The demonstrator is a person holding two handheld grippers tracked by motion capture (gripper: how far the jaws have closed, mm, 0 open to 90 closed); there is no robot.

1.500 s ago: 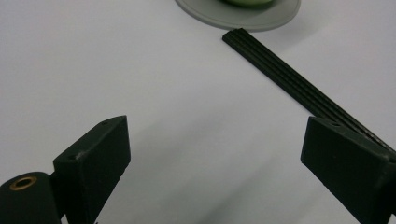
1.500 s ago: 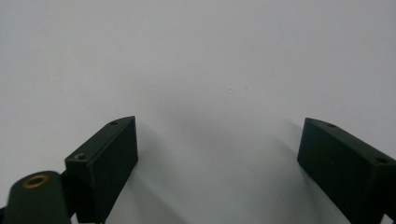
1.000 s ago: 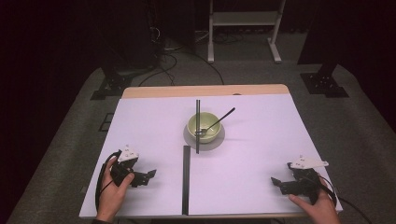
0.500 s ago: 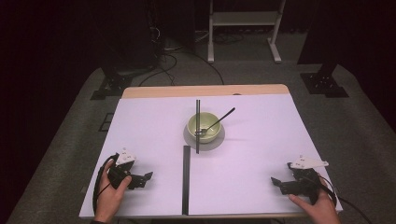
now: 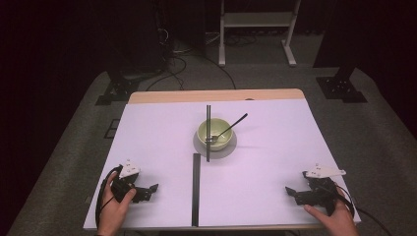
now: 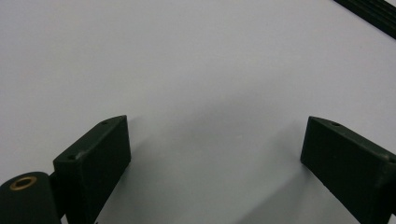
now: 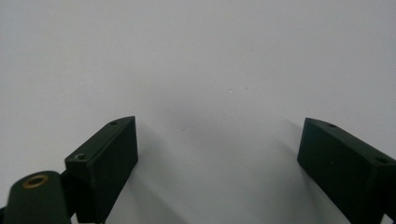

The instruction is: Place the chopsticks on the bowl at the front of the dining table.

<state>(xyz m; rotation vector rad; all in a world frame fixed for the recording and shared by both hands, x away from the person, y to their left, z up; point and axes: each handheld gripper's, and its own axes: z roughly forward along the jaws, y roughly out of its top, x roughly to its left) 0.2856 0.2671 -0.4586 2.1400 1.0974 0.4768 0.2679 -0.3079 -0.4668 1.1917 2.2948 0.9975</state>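
A pale green bowl [image 5: 215, 133] stands on a grey saucer [image 5: 216, 148] at the middle of the white table. A dark spoon [image 5: 230, 128] rests in it, with its handle leaning to the far right. My left gripper [image 5: 151, 190] lies low at the near left, held by a hand, jaws pointing right. In the left gripper view the left gripper [image 6: 217, 140] is open over bare white surface. My right gripper [image 5: 291, 192] lies at the near right, jaws pointing left. In the right gripper view the right gripper [image 7: 219, 140] is open with nothing between its jaws.
A thin black strip [image 5: 208, 132] runs from the far part of the table past the bowl's left side. A wider black strip [image 5: 196, 189] continues to the near edge, and a black strip [image 6: 369, 11] crosses a corner of the left gripper view. The white table top [image 5: 147, 142] has a wooden far edge [image 5: 216, 95].
The left gripper has eased slightly toward the near edge. The right gripper, bowl and spoon have stayed put.
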